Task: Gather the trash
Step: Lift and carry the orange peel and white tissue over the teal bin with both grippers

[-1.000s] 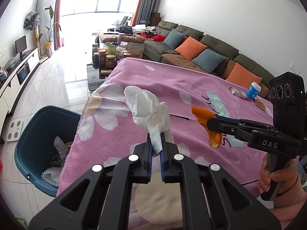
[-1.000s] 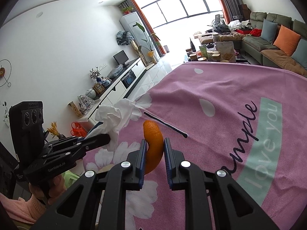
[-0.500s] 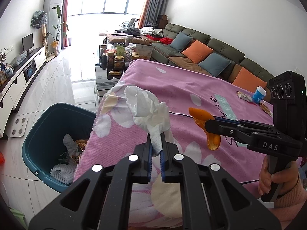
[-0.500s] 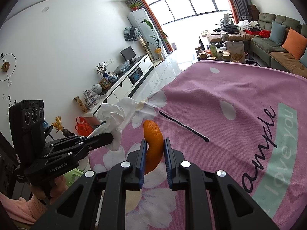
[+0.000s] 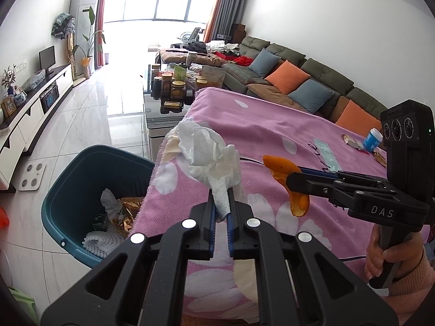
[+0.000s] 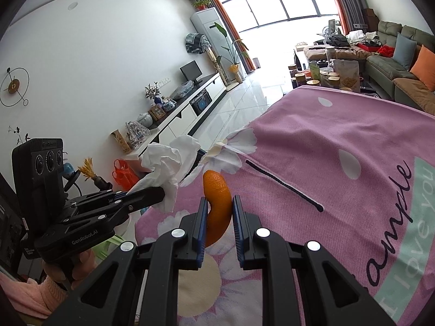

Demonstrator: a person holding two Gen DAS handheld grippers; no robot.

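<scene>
Your left hand-held gripper (image 5: 220, 212) now carries the crumpled tissue (image 5: 209, 152) closer to the desk's left edge, so more of the teal bin (image 5: 73, 179) shows. Your right hand-held gripper (image 6: 218, 217) follows with the orange peel (image 6: 217, 203).

Your left gripper (image 5: 220, 209) pinches crumpled tissue (image 5: 209, 152); at nine o'clock, teal bin (image 5: 81, 168); at three o'clock, right gripper (image 5: 292, 182) clamps orange peel (image 5: 282, 167).

Bin (image 5: 68, 190) on floor, just left of the blanket-covered table (image 5: 272, 135), near its corner. Left gripper (image 5: 221, 212) holds tissue (image 5: 209, 154) above table's left edge; right gripper (image 6: 218, 217), to its right, holds peel (image 6: 217, 201) over the blanket. Sofa (image 5: 299, 81) behind the table; low cabinet (image 5: 35, 108) along the left wall.
</scene>
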